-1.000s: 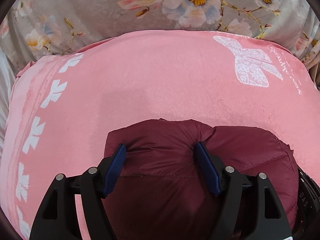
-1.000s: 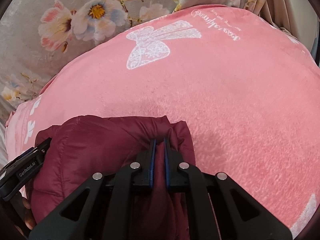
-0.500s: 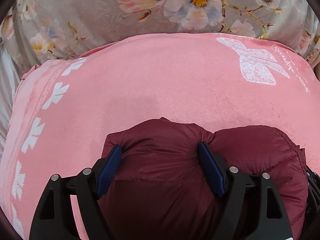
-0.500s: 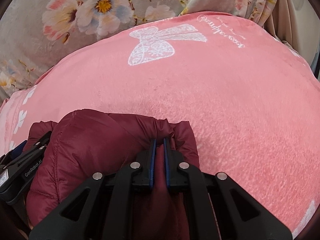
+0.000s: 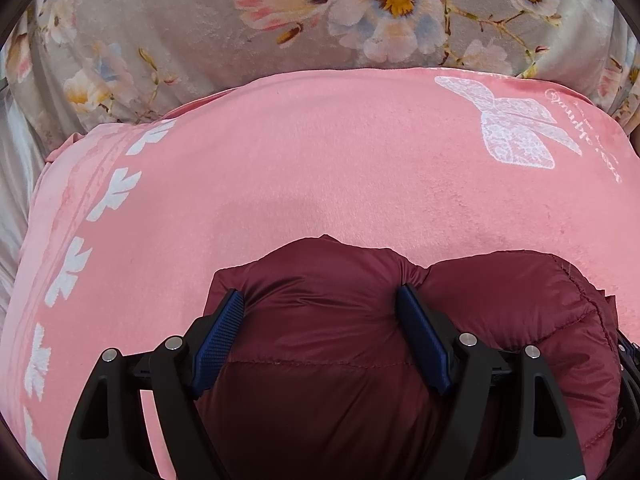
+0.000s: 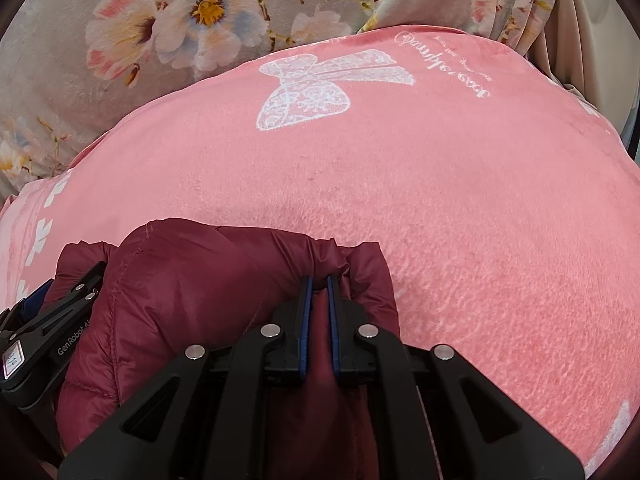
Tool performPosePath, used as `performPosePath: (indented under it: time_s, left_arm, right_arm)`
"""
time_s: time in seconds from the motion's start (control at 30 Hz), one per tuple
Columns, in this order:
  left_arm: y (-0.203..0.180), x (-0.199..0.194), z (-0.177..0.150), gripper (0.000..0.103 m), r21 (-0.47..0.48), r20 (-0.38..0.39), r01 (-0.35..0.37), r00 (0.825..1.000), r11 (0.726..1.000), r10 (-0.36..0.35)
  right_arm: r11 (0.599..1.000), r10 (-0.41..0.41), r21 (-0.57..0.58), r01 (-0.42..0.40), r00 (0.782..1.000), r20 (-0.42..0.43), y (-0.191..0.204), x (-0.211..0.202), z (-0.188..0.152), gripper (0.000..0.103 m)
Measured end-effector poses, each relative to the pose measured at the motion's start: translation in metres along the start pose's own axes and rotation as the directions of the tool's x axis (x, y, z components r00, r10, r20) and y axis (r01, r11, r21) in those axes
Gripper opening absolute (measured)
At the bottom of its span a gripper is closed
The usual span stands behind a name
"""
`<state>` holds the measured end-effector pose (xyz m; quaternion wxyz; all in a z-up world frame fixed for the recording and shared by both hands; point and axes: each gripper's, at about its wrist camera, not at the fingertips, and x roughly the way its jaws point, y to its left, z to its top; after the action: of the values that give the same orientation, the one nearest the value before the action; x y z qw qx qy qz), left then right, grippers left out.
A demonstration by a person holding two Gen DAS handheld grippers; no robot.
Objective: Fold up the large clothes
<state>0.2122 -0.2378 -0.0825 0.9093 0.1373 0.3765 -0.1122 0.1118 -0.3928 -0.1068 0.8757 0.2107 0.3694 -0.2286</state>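
The right gripper (image 6: pixel 318 280) is pinching the puffy dark red quilted jacket (image 6: pixel 180 292) tight and the left gripper (image 5: pixel 320 300), spread wide, is hugging its fat roll, lying left to right at the near edge of the soft pink blanket (image 5: pixel 320 168)

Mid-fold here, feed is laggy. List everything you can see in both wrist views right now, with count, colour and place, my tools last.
jacket: one, maroon, quilted and puffy, bunched at the near edge of the blanket, held by both tools.
blanket: one, pink with a white bow print, white script and a white leaf border, spread under the jacket.
floral cover: one, grey with pale flowers, beyond the blanket.
curtain: one, beige, far right in the right wrist view.
left tool: one, black with blue pads, fingers wide apart around a thick puff of jacket, pads pressing it.
right tool: one, black with blue pads, pinched nearly closed on a jacket fold.
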Motion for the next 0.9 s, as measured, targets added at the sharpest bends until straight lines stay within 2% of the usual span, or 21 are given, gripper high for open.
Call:
performPosePath:
  time_s: [0.13, 0.23, 0.27, 0.4, 0.5, 0.63, 0.9]
  left_arm:
    - [0.001, 0.0, 0.001, 0.077, 0.001, -0.001, -0.001, 1.0, 1.0, 0.001]
    - [0.004, -0.003, 0.002, 0.077, -0.003, -0.014, 0.019, 1.0, 1.0, -0.019]
    - [0.007, -0.006, 0.002, 0.077, -0.005, -0.023, 0.031, 0.999, 1.0, -0.031]
    - [0.035, -0.04, -0.001, 0.078, -0.066, -0.05, 0.083, 0.995, 0.994, -0.086]
    - [0.043, -0.063, -0.01, 0.077, -0.094, -0.047, 0.117, 0.991, 0.989, -0.122]
    - [0.034, -0.068, -0.027, 0.078, -0.061, -0.056, 0.108, 0.992, 0.992, -0.111]
    - [0.027, -0.057, -0.041, 0.086, -0.065, -0.019, 0.075, 0.997, 0.995, -0.077]
  right_arm:
    - [1.0, 0.004, 0.001, -0.004, 1.0, -0.001, 0.0, 0.0, 0.0, 0.006]
    - [0.999, 0.046, 0.017, -0.046, 0.999, -0.018, -0.007, -0.003, 0.005, 0.006]
    - [0.999, 0.048, 0.022, -0.047, 0.999, -0.013, -0.01, -0.011, 0.007, 0.007]
    - [0.998, 0.063, -0.015, -0.062, 0.993, 0.098, -0.009, -0.07, 0.012, 0.01]
    - [0.991, 0.104, -0.098, -0.095, 0.99, 0.095, 0.008, -0.09, 0.005, 0.011]
    - [0.984, 0.099, -0.151, -0.096, 0.995, 0.015, 0.02, -0.068, -0.016, 0.01]
    - [0.982, 0.095, -0.17, -0.084, 0.994, 0.058, 0.018, -0.052, -0.035, 0.009]
